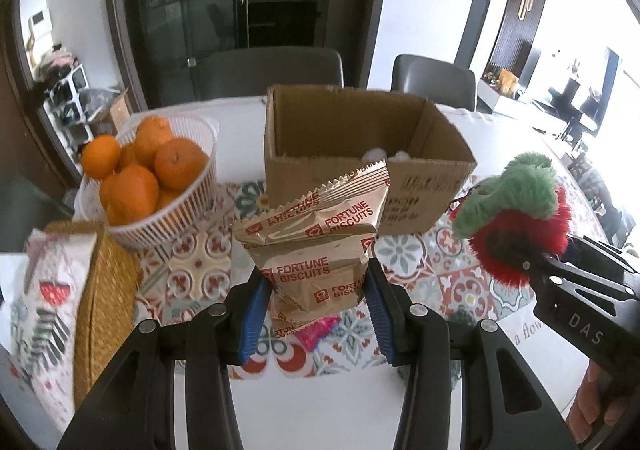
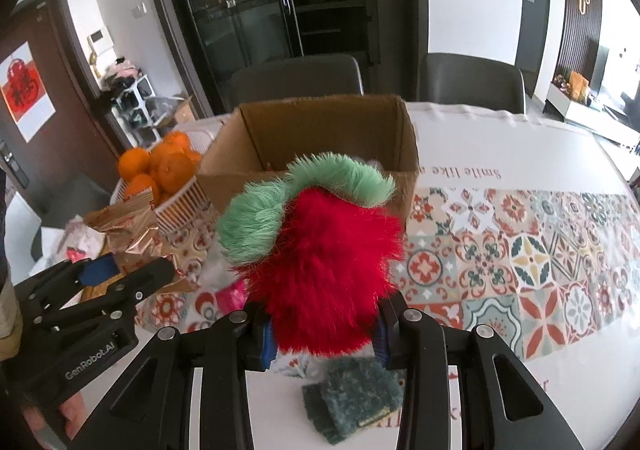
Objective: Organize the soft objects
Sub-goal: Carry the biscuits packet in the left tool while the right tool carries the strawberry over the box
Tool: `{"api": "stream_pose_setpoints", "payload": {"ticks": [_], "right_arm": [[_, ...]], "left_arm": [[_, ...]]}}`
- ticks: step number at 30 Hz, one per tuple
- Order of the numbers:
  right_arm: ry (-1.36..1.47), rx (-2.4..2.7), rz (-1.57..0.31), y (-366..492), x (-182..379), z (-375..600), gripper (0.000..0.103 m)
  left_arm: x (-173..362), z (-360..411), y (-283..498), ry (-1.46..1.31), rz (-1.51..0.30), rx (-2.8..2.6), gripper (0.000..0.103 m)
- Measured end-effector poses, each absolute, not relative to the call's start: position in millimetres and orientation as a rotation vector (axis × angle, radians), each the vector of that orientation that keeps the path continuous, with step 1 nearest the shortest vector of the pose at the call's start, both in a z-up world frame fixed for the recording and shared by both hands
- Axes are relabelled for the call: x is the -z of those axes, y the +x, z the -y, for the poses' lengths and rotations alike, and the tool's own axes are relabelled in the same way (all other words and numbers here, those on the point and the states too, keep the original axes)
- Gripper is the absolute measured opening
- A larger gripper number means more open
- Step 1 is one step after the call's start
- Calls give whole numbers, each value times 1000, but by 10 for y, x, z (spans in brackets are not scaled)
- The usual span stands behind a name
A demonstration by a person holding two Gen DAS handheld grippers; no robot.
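Note:
My left gripper (image 1: pixel 316 286) is shut on a gold Fortune Biscuits packet (image 1: pixel 316 242) and holds it upright above the table, in front of the open cardboard box (image 1: pixel 424 186). My right gripper (image 2: pixel 324 324) is shut on a fluffy red strawberry plush with green leaves (image 2: pixel 328 258), held above the table before the box (image 2: pixel 224 174). The plush also shows at the right of the left wrist view (image 1: pixel 516 218). The left gripper (image 2: pixel 120 270) with the packet (image 2: pixel 128 234) shows at the left of the right wrist view. Something white lies in the box (image 1: pixel 396 155).
A white basket of oranges (image 1: pixel 160 206) stands left of the box. A woven mat and printed bag (image 1: pixel 60 290) lie at far left. A green scouring sponge (image 2: pixel 352 394) and a pink item (image 2: pixel 232 296) lie on the patterned tablecloth (image 2: pixel 520 258). Two grey chairs (image 2: pixel 472 82) stand behind.

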State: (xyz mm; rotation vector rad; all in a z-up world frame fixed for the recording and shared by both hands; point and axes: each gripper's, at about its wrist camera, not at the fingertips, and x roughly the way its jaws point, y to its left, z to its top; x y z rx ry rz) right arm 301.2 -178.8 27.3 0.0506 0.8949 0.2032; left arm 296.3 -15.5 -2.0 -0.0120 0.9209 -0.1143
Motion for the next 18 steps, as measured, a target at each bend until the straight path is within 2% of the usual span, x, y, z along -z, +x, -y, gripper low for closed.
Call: {"api": "stream_pose_setpoints", "payload": {"ticks": [18], "right_arm": [[71,-212,-850,3397,-544,1736,37]], "left_arm": [[-319,130,3407,37,-867,165,46]]}}
